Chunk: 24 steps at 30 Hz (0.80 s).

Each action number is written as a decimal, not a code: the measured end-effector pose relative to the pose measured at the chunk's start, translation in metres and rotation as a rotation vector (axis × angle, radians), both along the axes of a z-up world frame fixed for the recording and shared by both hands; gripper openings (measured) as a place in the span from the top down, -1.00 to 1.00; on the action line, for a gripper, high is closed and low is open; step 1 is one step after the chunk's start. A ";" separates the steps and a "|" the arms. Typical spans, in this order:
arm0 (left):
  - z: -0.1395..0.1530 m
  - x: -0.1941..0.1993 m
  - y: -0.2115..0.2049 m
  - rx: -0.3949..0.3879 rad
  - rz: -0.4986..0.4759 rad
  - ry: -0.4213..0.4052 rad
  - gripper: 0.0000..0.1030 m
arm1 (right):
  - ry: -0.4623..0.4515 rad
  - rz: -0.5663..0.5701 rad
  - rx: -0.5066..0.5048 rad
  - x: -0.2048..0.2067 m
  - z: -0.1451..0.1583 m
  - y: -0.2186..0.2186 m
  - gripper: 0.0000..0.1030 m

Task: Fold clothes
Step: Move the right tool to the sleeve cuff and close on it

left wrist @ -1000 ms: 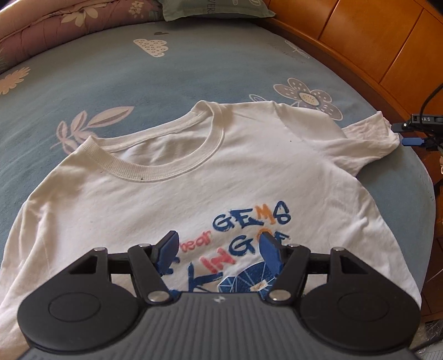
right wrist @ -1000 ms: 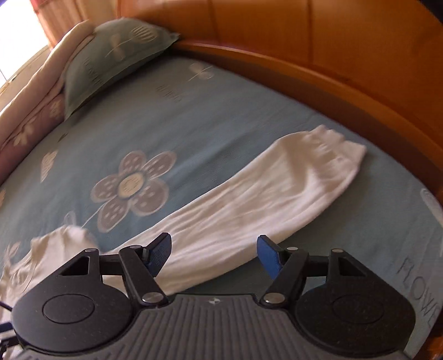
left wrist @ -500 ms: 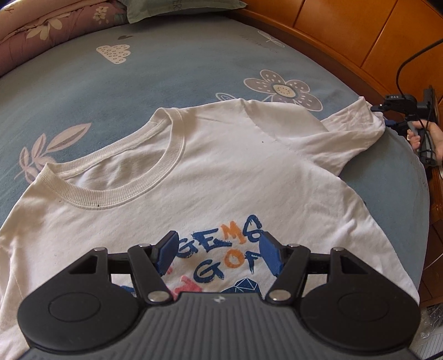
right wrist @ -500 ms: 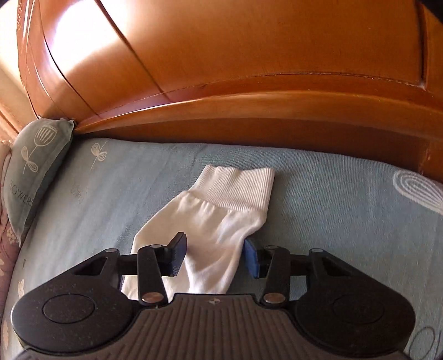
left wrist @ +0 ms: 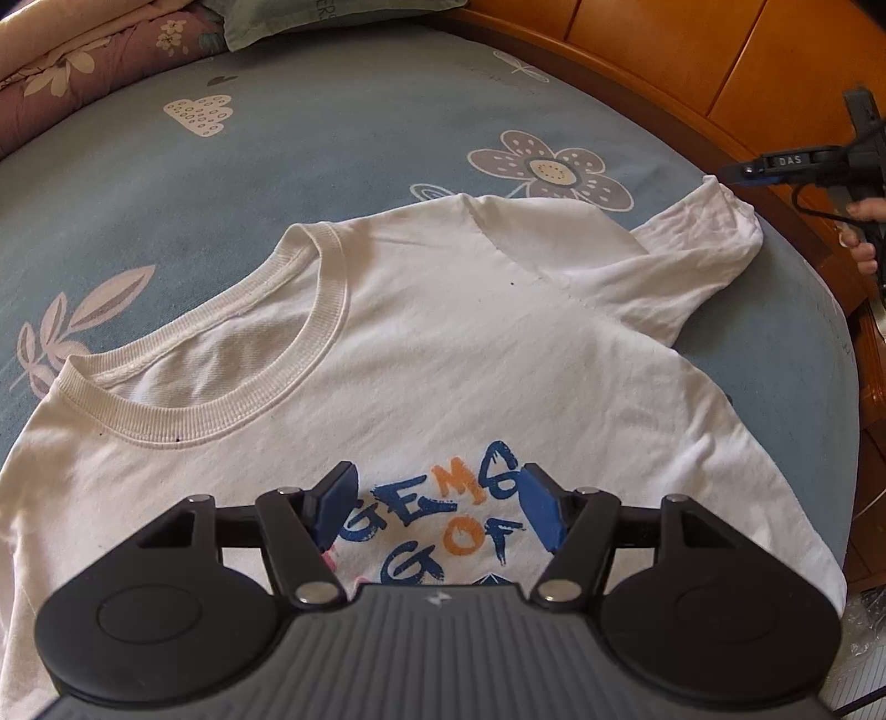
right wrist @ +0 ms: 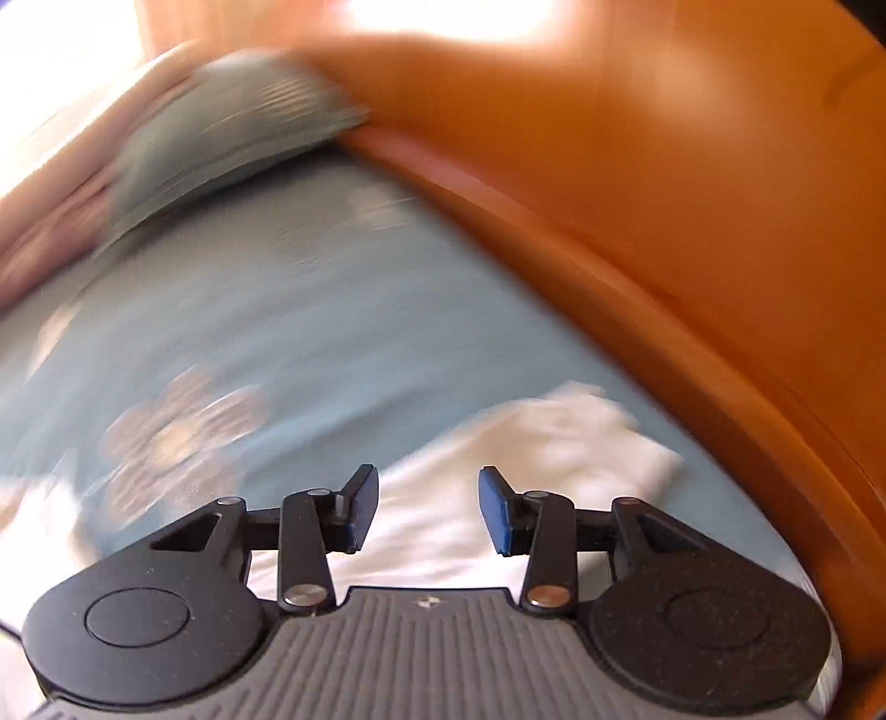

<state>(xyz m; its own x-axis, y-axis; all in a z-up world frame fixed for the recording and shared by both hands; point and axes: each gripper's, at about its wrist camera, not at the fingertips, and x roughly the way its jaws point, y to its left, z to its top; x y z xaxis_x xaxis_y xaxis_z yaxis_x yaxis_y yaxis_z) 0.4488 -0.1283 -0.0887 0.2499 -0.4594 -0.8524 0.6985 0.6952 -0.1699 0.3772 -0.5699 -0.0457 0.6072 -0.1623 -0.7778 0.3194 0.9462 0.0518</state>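
A white T-shirt (left wrist: pixel 443 354) with a blue and orange print lies face up on the blue bed sheet (left wrist: pixel 332 138). My left gripper (left wrist: pixel 437 498) hovers open over the print, nothing between its fingers. The shirt's right sleeve (left wrist: pixel 703 243) stretches toward the bed's edge. In the left wrist view, my right gripper (left wrist: pixel 747 169) hangs just beyond the cuff, held by a person's hand (left wrist: pixel 864 232). The right wrist view is blurred: my right gripper (right wrist: pixel 429 509) is closing, with the sleeve (right wrist: pixel 554 443) lying under the gap and the pads not pressing on it.
A curved wooden bed frame (left wrist: pixel 692 72) runs along the far right, close behind the sleeve. A grey-green pillow (left wrist: pixel 332 16) and a floral quilt (left wrist: pixel 72 72) lie at the head of the bed. The sheet bears flower prints (left wrist: pixel 548 171).
The right wrist view has swung and is now blurred, and its jaws stand narrower than a second ago. The left gripper has shifted across the shirt; the print sits lower between its fingers.
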 end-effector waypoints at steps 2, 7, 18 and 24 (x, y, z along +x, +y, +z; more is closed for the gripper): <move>-0.001 -0.002 -0.001 0.002 -0.009 0.004 -0.25 | 0.083 0.256 -0.086 0.027 -0.012 0.041 0.12; 0.002 -0.006 0.000 -0.017 -0.036 0.000 -0.26 | 0.264 0.789 -0.273 0.075 -0.040 0.124 0.14; -0.001 -0.013 0.009 -0.036 -0.022 0.023 -0.27 | 0.453 0.922 -0.165 0.096 -0.048 0.133 0.81; 0.004 -0.016 0.016 -0.033 -0.030 0.013 -0.27 | 0.380 0.777 -0.243 0.092 -0.033 0.128 0.90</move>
<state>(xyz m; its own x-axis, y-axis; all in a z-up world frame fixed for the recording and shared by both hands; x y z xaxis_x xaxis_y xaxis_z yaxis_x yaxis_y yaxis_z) 0.4327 -0.1127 -0.0852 0.2246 -0.4945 -0.8397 0.7165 0.6678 -0.2016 0.4695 -0.4416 -0.0784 0.3233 0.0001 -0.9463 -0.4604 0.8737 -0.1572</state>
